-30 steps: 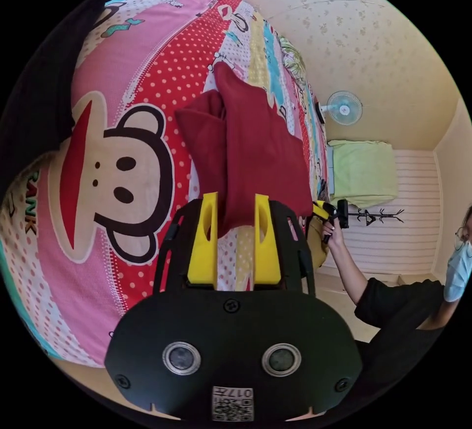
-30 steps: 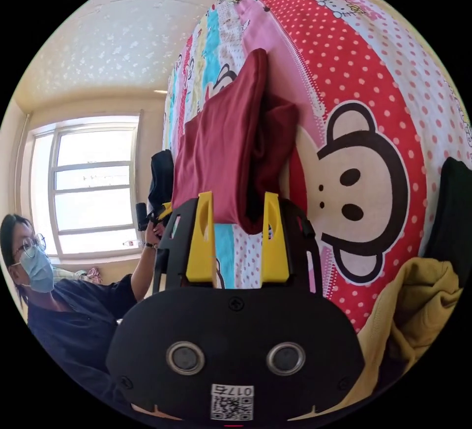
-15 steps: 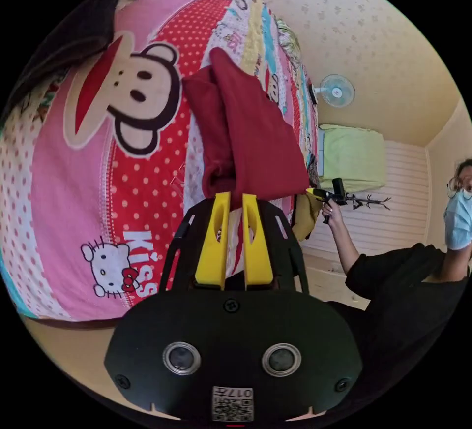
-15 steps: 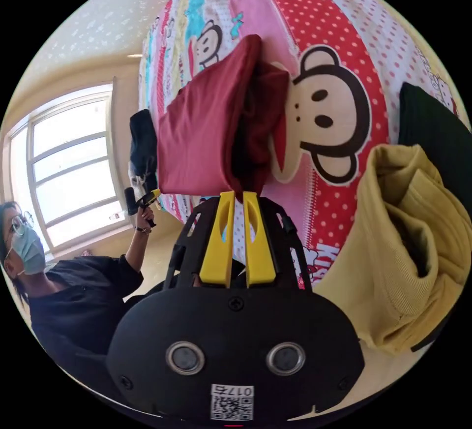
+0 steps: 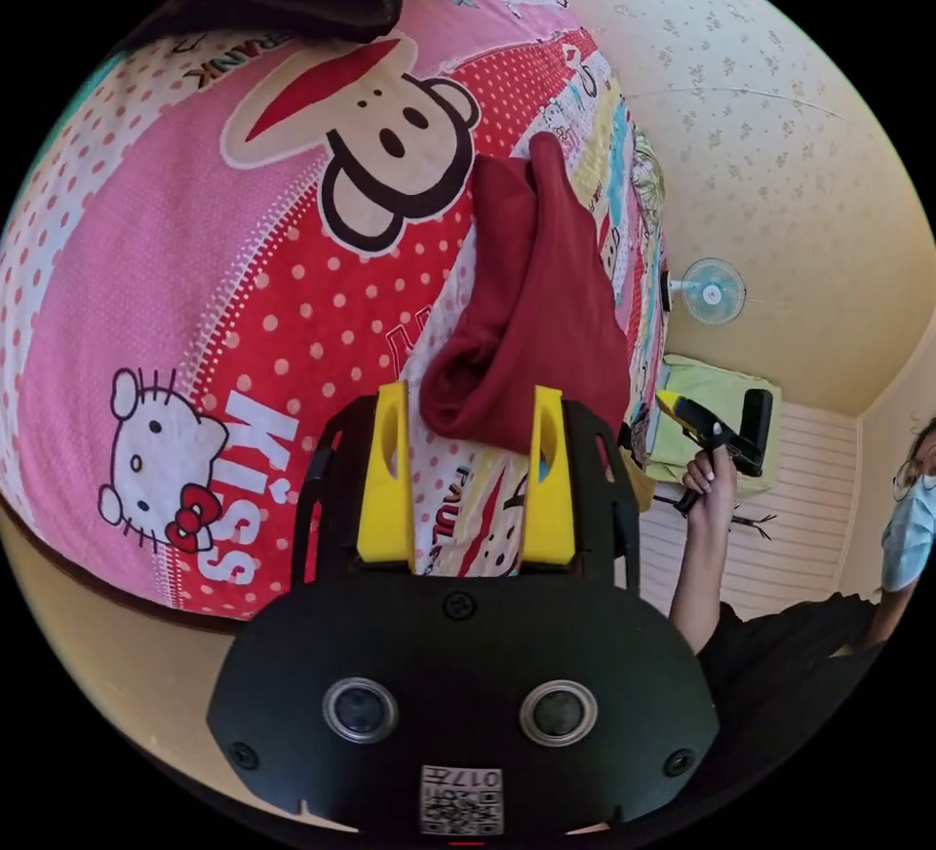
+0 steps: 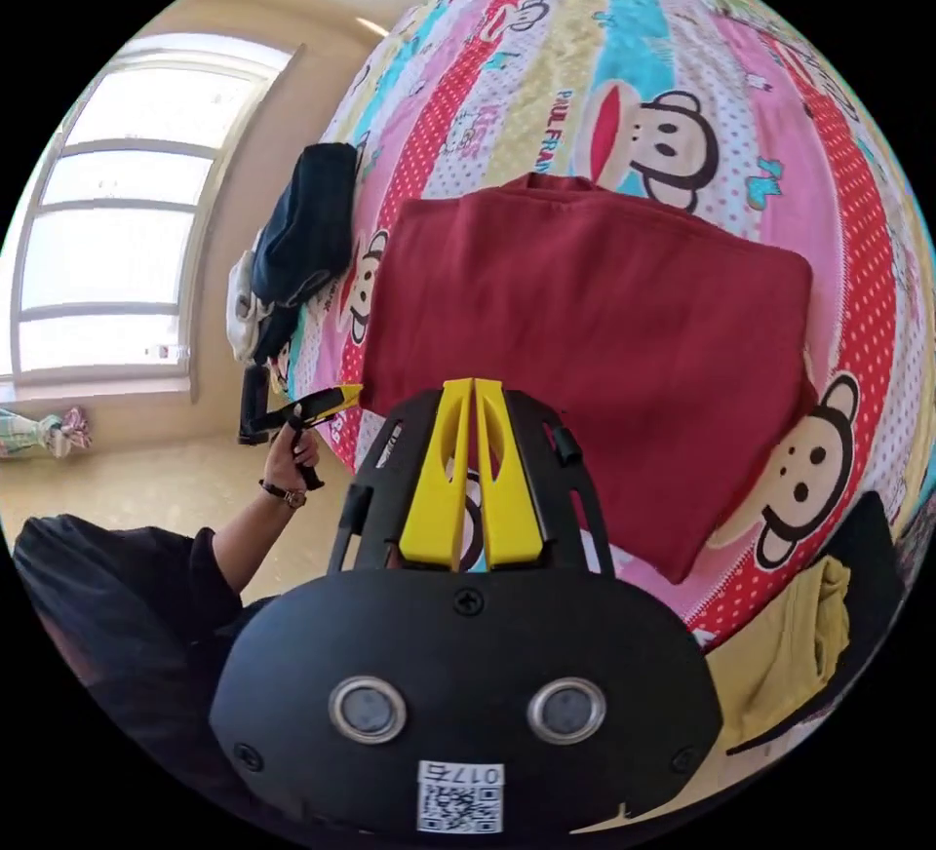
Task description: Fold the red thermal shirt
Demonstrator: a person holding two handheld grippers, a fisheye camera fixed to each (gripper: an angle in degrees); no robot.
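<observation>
One red shirt (image 6: 595, 343) lies folded on your bed (image 5: 195, 304); your left tool (image 5: 468, 431) gapes empty, your right tool (image 6: 473, 421) is pinched closed, empty.

The red thermal shirt (image 6: 595, 343) lies folded into a flat, roughly rectangular block on the cartoon-print bedspread (image 6: 624, 70), close to the bed's near edge. The right gripper (image 6: 474, 402) has its yellow jaws pressed together with nothing between them, their tips just at the shirt's near edge. The left gripper (image 6: 322, 399) is off the bed's side edge, gripped in the person's hand (image 6: 292, 455). A dark garment (image 6: 307, 221) is heaped at that side edge. A yellow garment (image 6: 790, 645) and a black one (image 6: 873, 548) sit near the shirt's other corner.
</observation>
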